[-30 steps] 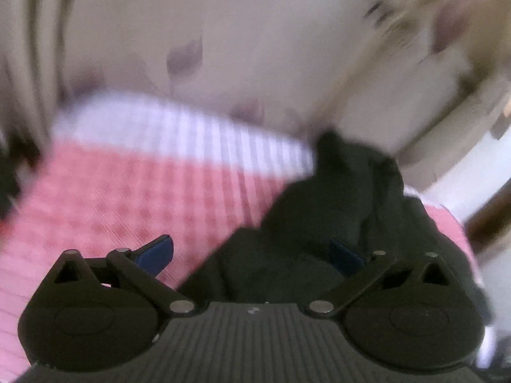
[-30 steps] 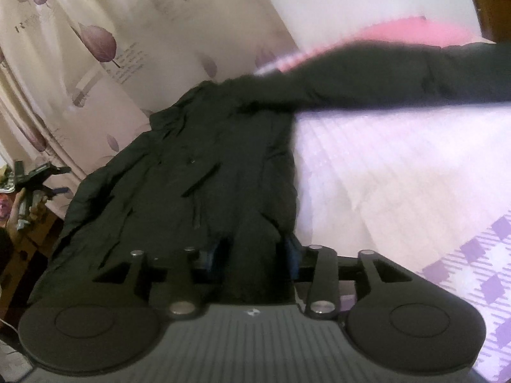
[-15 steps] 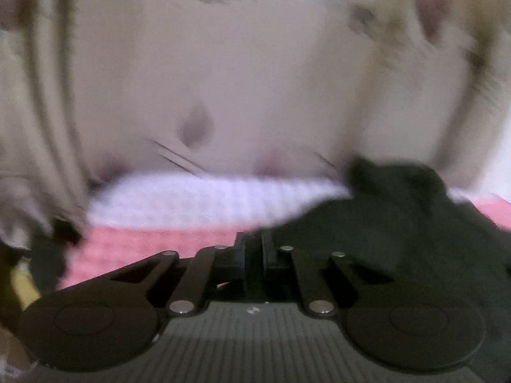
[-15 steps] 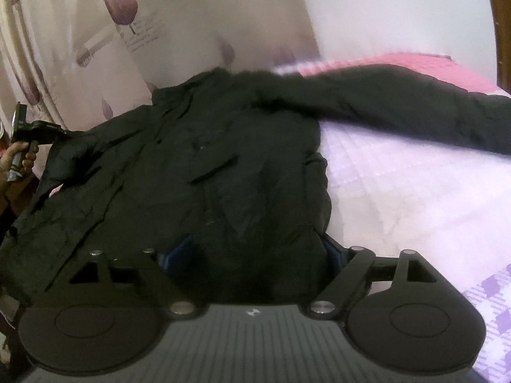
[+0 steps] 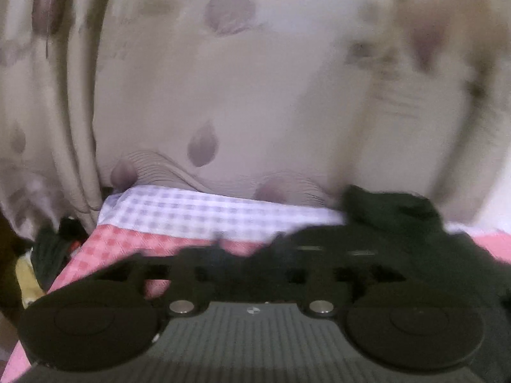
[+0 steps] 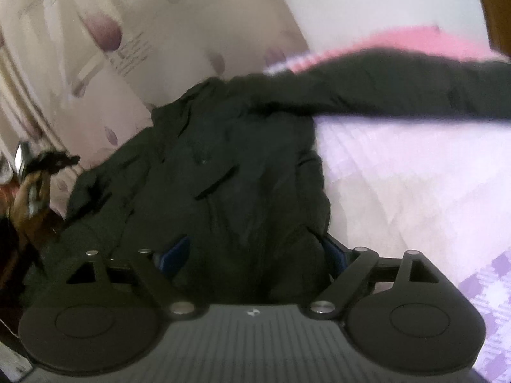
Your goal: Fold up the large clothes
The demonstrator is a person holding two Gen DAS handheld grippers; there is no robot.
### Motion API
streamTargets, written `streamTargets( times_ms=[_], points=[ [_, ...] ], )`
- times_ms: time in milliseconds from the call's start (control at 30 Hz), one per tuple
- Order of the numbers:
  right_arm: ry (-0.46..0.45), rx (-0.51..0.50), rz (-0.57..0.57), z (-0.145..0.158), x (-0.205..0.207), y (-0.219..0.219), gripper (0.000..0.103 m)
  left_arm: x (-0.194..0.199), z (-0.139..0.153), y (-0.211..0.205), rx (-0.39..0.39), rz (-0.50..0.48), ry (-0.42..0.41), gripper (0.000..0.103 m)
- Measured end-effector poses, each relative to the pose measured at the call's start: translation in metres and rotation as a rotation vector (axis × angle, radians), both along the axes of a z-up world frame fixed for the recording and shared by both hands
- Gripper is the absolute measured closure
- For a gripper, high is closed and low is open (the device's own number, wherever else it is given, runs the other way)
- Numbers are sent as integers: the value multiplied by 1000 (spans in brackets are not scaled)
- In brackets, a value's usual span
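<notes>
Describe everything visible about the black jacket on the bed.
The black padded jacket lies spread on the pink-and-lilac checked bedsheet, wrinkled and matte, its collar toward the flower-print curtain. One sleeve stretches out to the right; the other side is bunched at the bed's left edge. A slanted pocket opening shows mid-body. Its hem sits between the right gripper's opening blue-padded fingers, unpinched.

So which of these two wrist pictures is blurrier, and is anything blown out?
Left wrist view: heavy motion smear over the curtain and the left gripper, whose jaws are opening. Right wrist view: sharper, though the dark jacket loses detail in shadow and the bedsheet is washed out pale; the fisheye bends both.
</notes>
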State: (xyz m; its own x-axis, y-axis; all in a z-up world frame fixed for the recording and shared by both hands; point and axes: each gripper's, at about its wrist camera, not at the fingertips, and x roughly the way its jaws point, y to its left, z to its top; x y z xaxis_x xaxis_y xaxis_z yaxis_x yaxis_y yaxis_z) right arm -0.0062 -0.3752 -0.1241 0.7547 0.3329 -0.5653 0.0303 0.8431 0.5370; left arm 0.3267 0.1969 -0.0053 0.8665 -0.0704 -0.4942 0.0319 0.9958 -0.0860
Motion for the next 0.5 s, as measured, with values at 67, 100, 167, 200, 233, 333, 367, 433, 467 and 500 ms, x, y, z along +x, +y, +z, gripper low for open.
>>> streamTargets(
  times_ms=[67,100,167,200,233,333,367,433,467,500],
  points=[
    [1,32,-4,-1,-2,-1,10,-55,1,-11,-7,3,-52,3],
    [1,30,4,-1,-2,0,9,-81,0,-13,-10,-6,-72,3],
    [1,-14,37,0,-3,7,9,-128,-8,-16,-1,-3,-20,1],
    [2,-54,65,2,-3,12,9,-148,-14,-13,-11,17,19,1],
    [1,-92,89,3,-4,17,9,-175,-22,-8,-26,43,49,1],
    [-12,-183,136,4,-7,26,40,-228,-48,7,29,153,126,1],
    [-12,-204,136,4,-7,26,54,-241,-59,10,25,171,148,2],
    [-13,-167,121,4,-7,21,74,-253,-81,16,-20,179,217,14],
    [-11,-151,112,3,-6,18,76,-255,-90,15,-58,161,256,39],
    [-11,-139,105,3,-6,17,79,-256,-97,14,-111,124,283,53]
  ],
)
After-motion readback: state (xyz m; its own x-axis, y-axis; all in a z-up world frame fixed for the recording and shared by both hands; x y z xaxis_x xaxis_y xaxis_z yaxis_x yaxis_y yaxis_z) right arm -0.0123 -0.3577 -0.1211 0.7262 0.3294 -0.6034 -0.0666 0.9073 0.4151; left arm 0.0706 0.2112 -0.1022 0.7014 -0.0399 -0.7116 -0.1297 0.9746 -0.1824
